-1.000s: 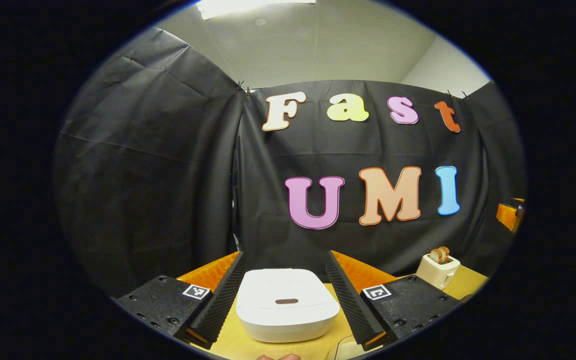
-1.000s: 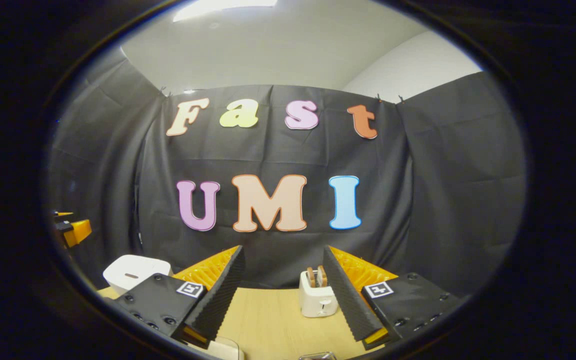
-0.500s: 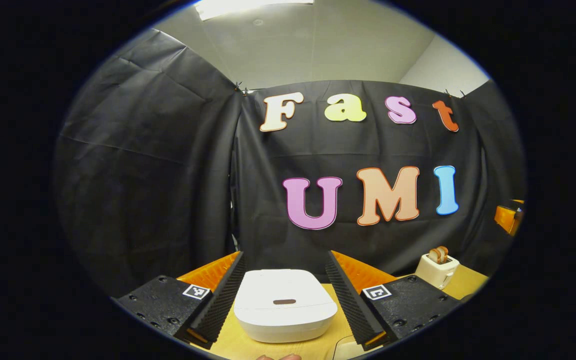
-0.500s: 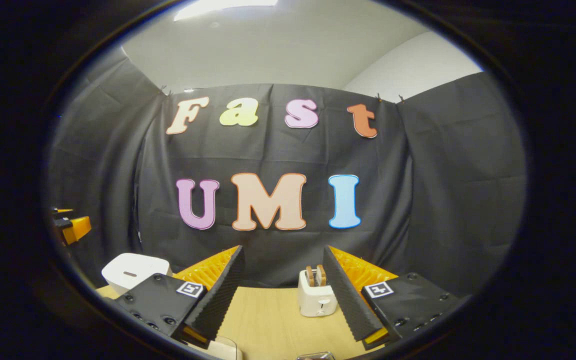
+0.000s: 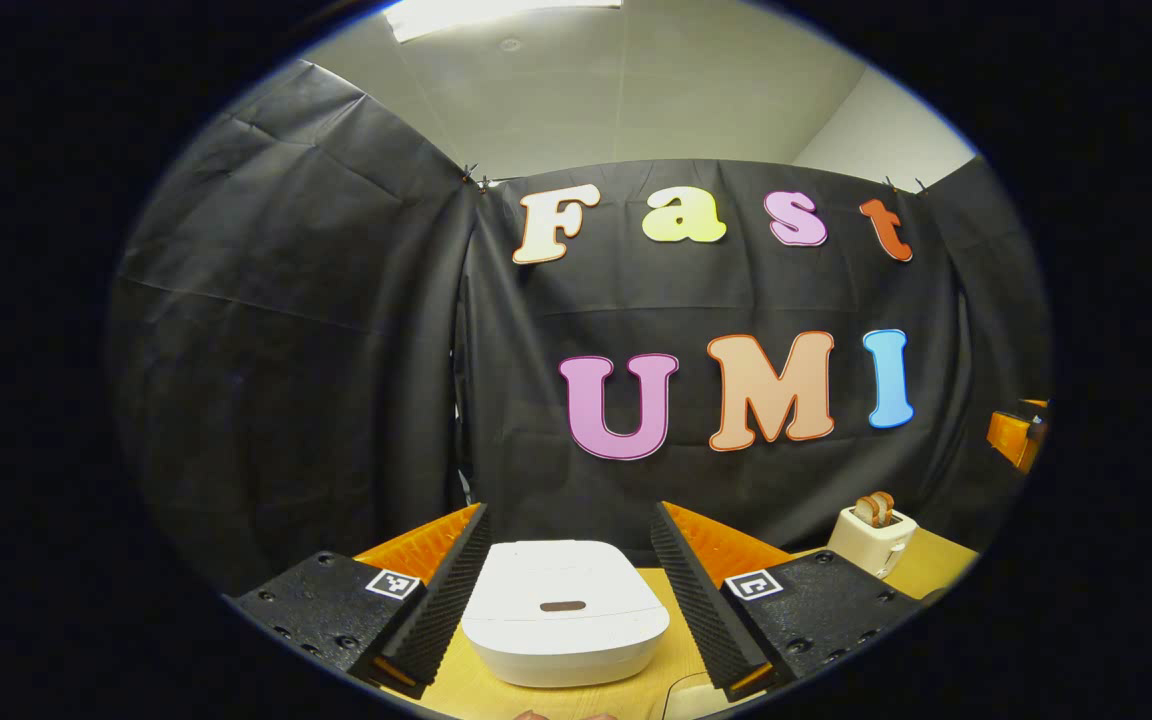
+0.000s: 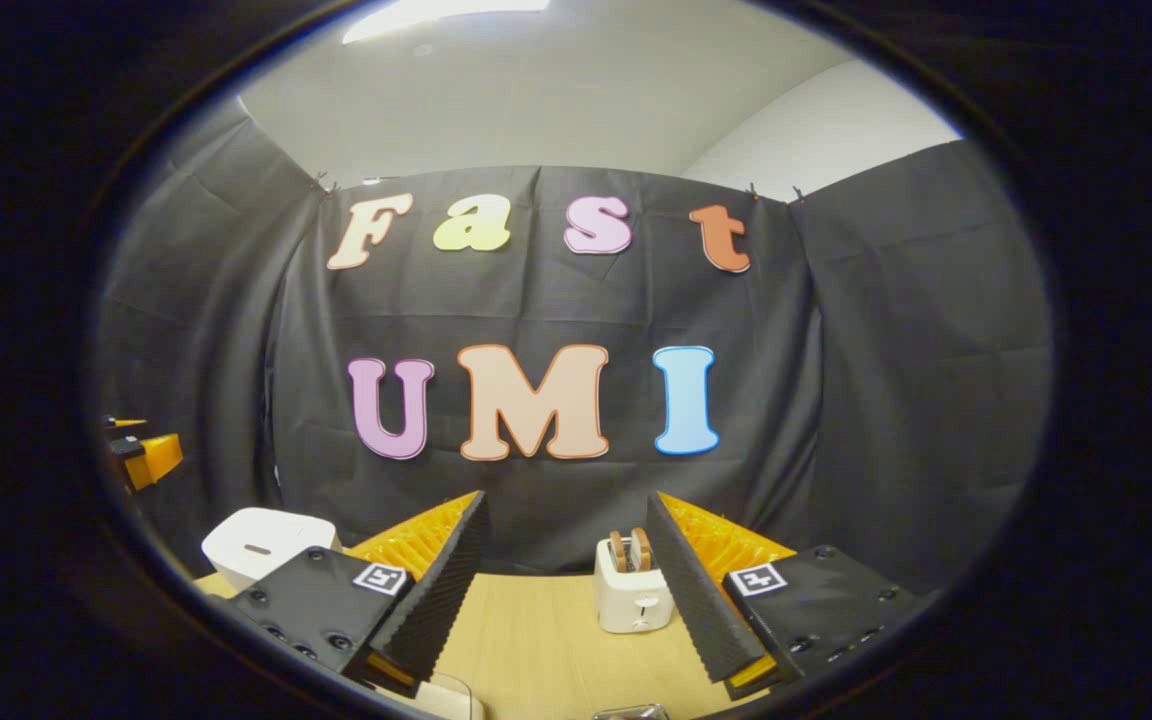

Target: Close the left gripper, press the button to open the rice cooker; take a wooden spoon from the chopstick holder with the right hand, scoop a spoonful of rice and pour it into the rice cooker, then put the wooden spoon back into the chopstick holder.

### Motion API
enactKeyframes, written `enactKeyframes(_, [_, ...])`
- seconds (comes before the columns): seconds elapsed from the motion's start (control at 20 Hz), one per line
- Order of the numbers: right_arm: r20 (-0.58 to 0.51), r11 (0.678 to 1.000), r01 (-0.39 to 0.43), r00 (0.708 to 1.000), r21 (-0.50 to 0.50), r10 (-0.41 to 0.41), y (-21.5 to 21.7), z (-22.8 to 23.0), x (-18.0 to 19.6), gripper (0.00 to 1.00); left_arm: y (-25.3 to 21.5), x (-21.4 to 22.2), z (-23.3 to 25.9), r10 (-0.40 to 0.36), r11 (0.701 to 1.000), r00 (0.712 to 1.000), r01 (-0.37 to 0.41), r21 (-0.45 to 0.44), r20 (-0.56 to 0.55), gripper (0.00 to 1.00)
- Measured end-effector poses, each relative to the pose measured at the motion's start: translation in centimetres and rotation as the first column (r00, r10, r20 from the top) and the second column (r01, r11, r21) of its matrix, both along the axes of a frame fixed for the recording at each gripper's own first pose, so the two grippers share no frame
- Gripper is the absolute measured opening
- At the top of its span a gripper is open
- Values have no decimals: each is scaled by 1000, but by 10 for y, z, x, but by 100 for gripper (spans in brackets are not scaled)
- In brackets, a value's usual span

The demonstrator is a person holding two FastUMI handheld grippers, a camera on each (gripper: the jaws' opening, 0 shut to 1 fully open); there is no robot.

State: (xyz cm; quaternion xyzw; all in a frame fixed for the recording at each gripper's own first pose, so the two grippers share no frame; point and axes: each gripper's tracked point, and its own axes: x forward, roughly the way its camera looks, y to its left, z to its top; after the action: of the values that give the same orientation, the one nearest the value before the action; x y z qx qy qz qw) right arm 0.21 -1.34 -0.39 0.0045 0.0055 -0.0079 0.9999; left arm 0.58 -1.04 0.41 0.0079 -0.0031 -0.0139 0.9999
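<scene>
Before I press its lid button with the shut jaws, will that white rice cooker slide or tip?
The rice cooker looks low and wide, so tipping seems unlikely. It sits on a smooth wooden table, so an angled push might slide it. Pressing straight down is probably safest.

A light wooden bench (image 6: 536, 640) is running along the bottom of both views. A white cooker (image 5: 564, 610) is sitting on it at bottom centre, and a white toaster (image 6: 633, 598) is standing farther right.

One rice cooker (image 5: 564, 610), one toaster (image 6: 633, 598), two bread slices (image 6: 629, 549).
</scene>
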Motion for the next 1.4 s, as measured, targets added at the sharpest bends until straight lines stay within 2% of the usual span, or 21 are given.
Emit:
enactKeyframes(0.2, [0, 1000, 4, 1000, 1, -4, -3, 1, -1, 95, 1, -1, 3, 1, 1000, 1000, -1, 3, 5, 89])
enactKeyframes(0.25, [0, 1000, 4, 1000, 2, -4, -4, 0, -2, 95, 1, 0, 4, 3, 1000, 1000, -3, 4, 7, 79])
enactKeyframes(0.3, [-1, 1000, 3, 1000, 2, -3, -5, 0, -3, 95, 1, 0, 4, 3, 1000, 1000, -3, 3, 8, 73])
enactKeyframes(0.45, [2, 1000, 3, 1000, -1, -3, -6, 2, -4, 95, 0, -1, 6, -4, 1000, 1000, 4, -1, 12, 43])
enactKeyframes(0.5, [1, 1000, 3, 1000, 0, -3, -6, 2, -4, 95, -1, -1, 6, -14, 1000, 1000, 14, -5, 11, 41])
enactKeyframes(0.6, [5, 1000, 6, 1000, -3, -6, -7, 3, -3, 95, -2, 1, 6, -21, 1000, 1000, 21, -11, 9, 28])
enactKeyframes(0.65, [5, 1000, 7, 1000, -5, -7, -7, 2, -3, 95, 0, 3, 6, -18, 1000, 1000, 18, -7, 6, 16])
enactKeyframes(0.8, [5, 1000, 11, 1000, -10, -11, -9, 2, -3, 95, -2, 9, 1, -35, 999, 999, 35, -6, -6, 1])
enactKeyframes(1.0, [0, 999, 28, 1000, -25, -28, -13, 1, -3, 96, -4, 32, -17, -73, 996, 995, 70, -56, -62, 0])
enactKeyframes(1.2, [-2, 998, 53, 999, -43, -53, -19, 1, -1, 95, 10, 64, -46, -63, 998, 989, 61, -20, -131, 0])
enactKeyframes(1.4, [-26, 995, 78, 996, -63, -80, -22, -8, 1, 95, 10, 91, -90, -88, 996, 969, 80, -44, -231, 0])
